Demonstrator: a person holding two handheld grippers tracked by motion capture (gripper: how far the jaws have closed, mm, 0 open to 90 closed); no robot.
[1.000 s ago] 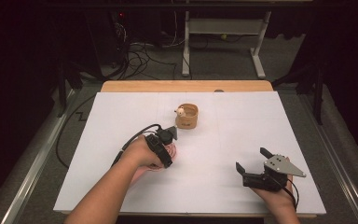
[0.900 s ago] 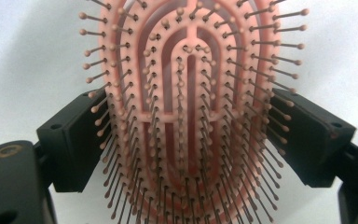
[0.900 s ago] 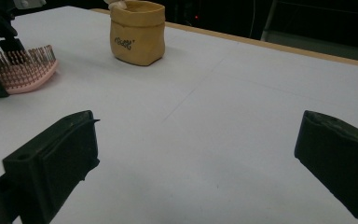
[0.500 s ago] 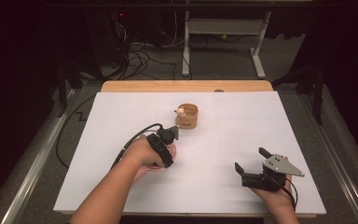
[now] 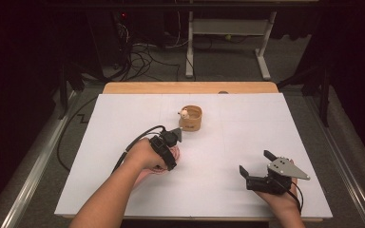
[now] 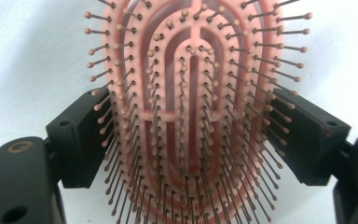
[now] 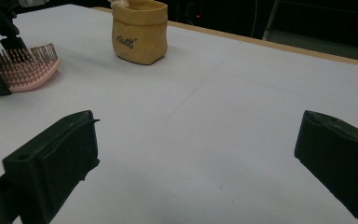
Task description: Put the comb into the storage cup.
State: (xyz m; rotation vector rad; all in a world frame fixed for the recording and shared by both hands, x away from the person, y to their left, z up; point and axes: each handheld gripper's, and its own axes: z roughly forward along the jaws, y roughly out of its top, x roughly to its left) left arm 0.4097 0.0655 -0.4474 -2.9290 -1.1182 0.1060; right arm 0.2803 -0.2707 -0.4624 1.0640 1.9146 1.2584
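Two grippers are in my high view, well apart on the white table (image 5: pixel 123 123). My left gripper (image 5: pixel 177 136) sits at about nine o'clock from the table's middle, pointing toward one o'clock, and between its jaws I see the pink hairbrush (image 6: pixel 193 107), bristles up. In the left gripper view the brush head fills the gap from six to twelve o'clock, with a black pad against the bristle rows on either side; the jaws have just been closing a little on it, and as far as the bristles let me judge, the pads press on the brush. From above the brush is mostly hidden under the hand (image 5: pixel 147 154), with a pink edge showing at its lower side.

At twelve o'clock from that gripper, just beyond its tip, stands the small tan pouch (image 5: pixel 191 117), upright, with something pale poking out at its rim. In the right gripper view the brush lies just beside the pouch, at its eight o'clock, not touching it.

My right gripper (image 5: pixel 256 162) rests at about four o'clock on the table, jaws spread wide with nothing but bare table between them.
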